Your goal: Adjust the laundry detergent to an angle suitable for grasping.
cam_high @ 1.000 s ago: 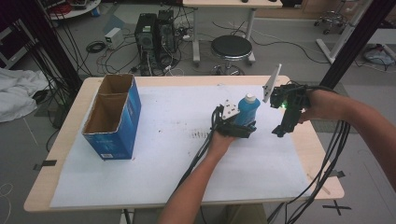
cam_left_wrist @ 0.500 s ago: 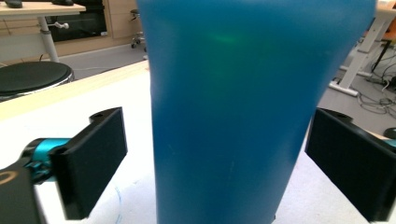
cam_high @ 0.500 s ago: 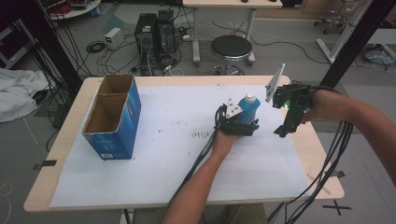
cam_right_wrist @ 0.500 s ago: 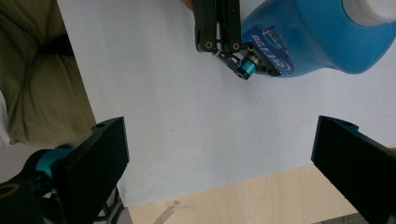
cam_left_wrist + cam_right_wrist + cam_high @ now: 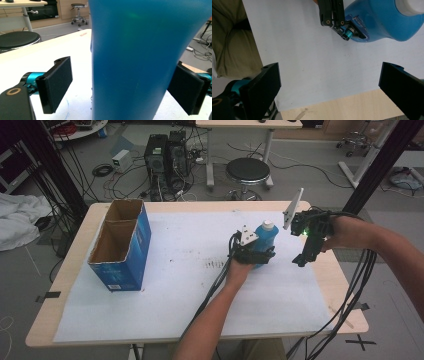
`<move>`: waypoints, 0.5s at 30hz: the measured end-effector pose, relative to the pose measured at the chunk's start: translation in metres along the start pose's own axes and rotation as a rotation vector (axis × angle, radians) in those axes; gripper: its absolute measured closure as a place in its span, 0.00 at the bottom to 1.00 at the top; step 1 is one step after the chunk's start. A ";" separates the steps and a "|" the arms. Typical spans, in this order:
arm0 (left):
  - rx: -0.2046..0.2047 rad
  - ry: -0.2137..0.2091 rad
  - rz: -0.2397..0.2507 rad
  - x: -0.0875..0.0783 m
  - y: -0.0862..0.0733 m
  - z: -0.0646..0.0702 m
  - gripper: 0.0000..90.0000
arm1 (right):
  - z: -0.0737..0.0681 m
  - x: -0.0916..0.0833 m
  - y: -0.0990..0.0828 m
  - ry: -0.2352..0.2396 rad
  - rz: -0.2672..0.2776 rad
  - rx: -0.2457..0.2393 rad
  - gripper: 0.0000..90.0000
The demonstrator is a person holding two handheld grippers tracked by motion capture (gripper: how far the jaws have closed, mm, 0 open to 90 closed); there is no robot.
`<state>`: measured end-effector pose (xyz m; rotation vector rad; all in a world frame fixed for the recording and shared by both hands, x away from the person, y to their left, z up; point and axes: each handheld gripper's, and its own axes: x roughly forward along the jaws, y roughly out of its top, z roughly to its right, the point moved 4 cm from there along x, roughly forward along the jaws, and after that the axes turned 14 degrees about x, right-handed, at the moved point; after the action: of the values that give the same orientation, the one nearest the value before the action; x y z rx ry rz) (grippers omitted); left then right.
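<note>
A blue bottle (image 5: 264,237) with a white cap stands upright right of the table's middle. My left gripper (image 5: 257,252) reaches it from the near side and straddles its lower body. In the left gripper view the bottle (image 5: 145,55) stands between the jaws of my left gripper (image 5: 121,87), with a clear gap at the left pad (image 5: 56,83); the right pad sits partly behind the bottle. My right gripper (image 5: 303,257) hangs open, pointing down over the table's right side, and holds nothing. The right gripper (image 5: 330,87) view looks down on the bottle (image 5: 384,22) and the left gripper (image 5: 337,20).
An open blue cardboard box (image 5: 122,245) with two compartments stands at the table's left. A white sheet (image 5: 190,285) covers most of the wooden table (image 5: 200,205). Cables trail from both grippers over the near edge. A black stool (image 5: 247,170) and computer towers (image 5: 167,150) stand beyond the far edge.
Both grippers have edged slightly to the right. The bottle stands on the same spot, and neither gripper's jaws have visibly changed.
</note>
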<state>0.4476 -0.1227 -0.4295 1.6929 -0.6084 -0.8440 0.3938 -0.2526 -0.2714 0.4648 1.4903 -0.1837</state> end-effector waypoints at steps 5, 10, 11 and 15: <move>0.003 -0.003 -0.001 0.000 0.000 0.001 0.17 | 0.000 0.000 0.000 0.001 0.000 0.000 0.03; 0.009 0.008 0.004 0.000 0.001 0.001 0.23 | 0.000 0.000 0.000 0.001 0.002 0.001 0.03; 0.009 0.008 0.003 0.000 0.001 0.001 0.23 | 0.000 0.000 0.000 0.002 0.003 -0.001 0.03; 0.016 0.014 0.002 0.000 0.001 0.001 0.28 | 0.000 0.000 0.000 0.001 0.000 -0.002 0.03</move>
<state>0.4466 -0.1237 -0.4284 1.7107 -0.6090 -0.8277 0.3933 -0.2527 -0.2710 0.4630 1.4911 -0.1818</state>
